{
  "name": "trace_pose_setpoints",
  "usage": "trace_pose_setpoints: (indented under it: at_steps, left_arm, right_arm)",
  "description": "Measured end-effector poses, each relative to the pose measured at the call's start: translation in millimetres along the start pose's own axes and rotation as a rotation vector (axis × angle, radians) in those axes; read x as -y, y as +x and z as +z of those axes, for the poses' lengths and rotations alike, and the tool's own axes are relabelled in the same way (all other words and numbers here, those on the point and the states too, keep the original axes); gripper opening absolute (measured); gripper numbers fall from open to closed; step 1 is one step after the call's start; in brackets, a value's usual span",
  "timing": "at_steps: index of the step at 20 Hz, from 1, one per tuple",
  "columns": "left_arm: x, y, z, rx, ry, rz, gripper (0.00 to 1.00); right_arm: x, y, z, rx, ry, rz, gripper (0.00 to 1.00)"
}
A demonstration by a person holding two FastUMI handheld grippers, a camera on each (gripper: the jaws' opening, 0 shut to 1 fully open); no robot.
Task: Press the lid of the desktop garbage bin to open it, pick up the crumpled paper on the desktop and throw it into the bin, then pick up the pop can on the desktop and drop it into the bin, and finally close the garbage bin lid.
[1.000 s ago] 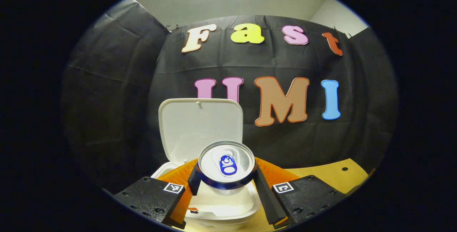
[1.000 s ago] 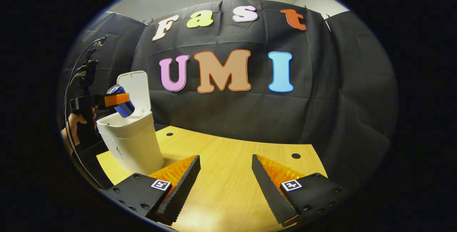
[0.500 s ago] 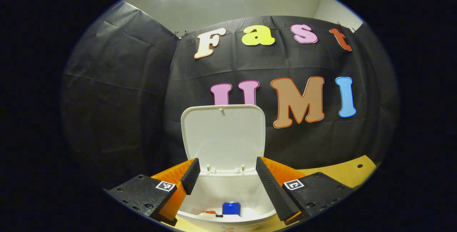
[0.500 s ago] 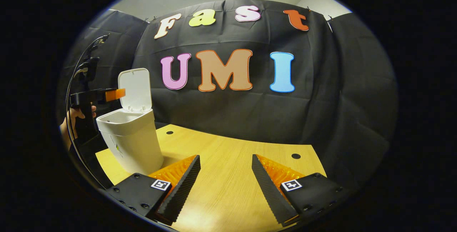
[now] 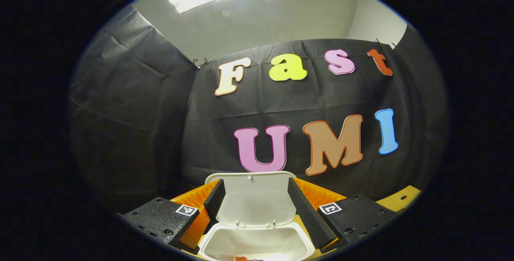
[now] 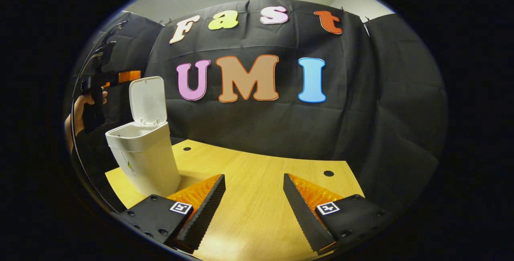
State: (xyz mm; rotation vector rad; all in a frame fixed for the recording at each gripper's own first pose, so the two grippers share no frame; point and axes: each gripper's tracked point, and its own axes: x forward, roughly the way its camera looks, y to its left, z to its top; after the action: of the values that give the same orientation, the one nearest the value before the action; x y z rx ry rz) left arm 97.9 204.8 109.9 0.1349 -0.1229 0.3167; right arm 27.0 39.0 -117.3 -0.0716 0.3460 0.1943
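Observation:
The white garbage bin stands at the table's left end with its lid raised upright. In the left gripper view my left gripper is open above the bin's mouth, its fingers framing the lid, with nothing between them. A bit of orange shows at the bin's bottom. In the right gripper view the left gripper hangs high beside the lid, held by a hand. My right gripper is open over the table with nothing in it.
The wooden table stretches to the right of the bin, with small dark holes in its top. The black cloth wall closes the back and sides.
The left gripper opened and the pop can dropped into the bin. Since then the left gripper has risen and drawn back above the bin. The right gripper stayed put.

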Motion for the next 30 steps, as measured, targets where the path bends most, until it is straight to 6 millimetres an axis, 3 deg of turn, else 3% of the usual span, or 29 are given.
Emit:
trace_pose_setpoints:
  at_steps: [3, 6, 7, 11, 13, 16, 18, 24, 30]
  left_arm:
    - [-3, 19, 15, 0.017, -0.024, -0.006, 0.96]
    - [-5, 42, 15, -0.016, -0.040, -0.022, 0.95]
    - [-4, 53, 15, -0.027, -0.045, -0.028, 0.93]
    - [-2, 81, -5, -0.120, -0.056, -0.051, 0.93]
    - [-2, 87, -18, -0.180, -0.064, -0.058, 0.96]
    - [0, 95, -32, -0.255, -0.088, -0.071, 0.96]
    - [-2, 92, -41, -0.286, -0.068, -0.066, 0.93]
    - [2, 74, -37, -0.292, -0.058, -0.074, 0.92]
    - [3, 22, -40, -0.292, -0.064, -0.061, 0.93]
  right_arm:
    - [2, -1, -3, -0.004, 0.006, -0.010, 0.97]
    - [5, -4, -8, -0.010, 0.009, -0.023, 1.00]
    - [5, -6, -9, -0.010, 0.011, -0.028, 0.97]
    - [7, -9, -13, -0.020, 0.023, -0.045, 0.97]
    - [10, -11, -11, -0.014, 0.029, -0.057, 1.00]
    - [15, -14, -15, -0.016, 0.035, -0.073, 0.97]
    - [16, -14, -13, -0.017, 0.041, -0.076, 0.97]
    - [8, -11, -8, -0.006, 0.037, -0.049, 0.96]
    - [0, -6, -6, -0.002, 0.039, 0.003, 0.96]
